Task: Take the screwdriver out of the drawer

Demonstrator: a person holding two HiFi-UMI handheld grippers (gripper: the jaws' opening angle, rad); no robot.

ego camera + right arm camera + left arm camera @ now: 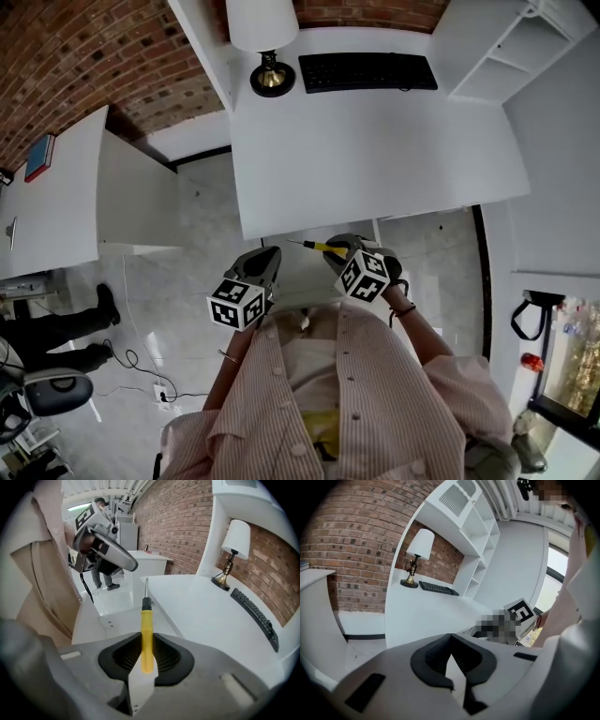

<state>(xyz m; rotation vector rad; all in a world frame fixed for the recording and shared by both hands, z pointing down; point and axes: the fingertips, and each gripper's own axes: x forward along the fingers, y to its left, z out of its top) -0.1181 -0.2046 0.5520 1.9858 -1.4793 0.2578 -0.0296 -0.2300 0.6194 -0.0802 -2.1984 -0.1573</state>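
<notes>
Far left, off the tabletop (375, 159): a low white cabinet (56, 202) with a red-and-blue book (39, 157) flat on top.

Next, in front of the tabletop's near edge: the left gripper (270, 255), closed and empty, with pads (433, 656) meeting at their tips in the left gripper view and nothing caught between.

At the tabletop's far left corner: a lamp (267, 37) with a white shade and a brass stem on a dark round base.

Under the near edge, towards its middle: the white drawer (305, 281), pulled open.

Above that drawer, clear of it and level with the near edge: the screwdriver (323, 247), with yellow handle, black collar and thin metal shaft, tip pointing left in the head view.

Just to its right: the right gripper (342, 255), clamped on the yellow handle (146, 639), both pads pressing its sides, shaft sticking straight out ahead beyond the fingertips.

Along the far edge: a black keyboard (367, 71).

At the far right corner: white open shelving (511, 47).
</notes>
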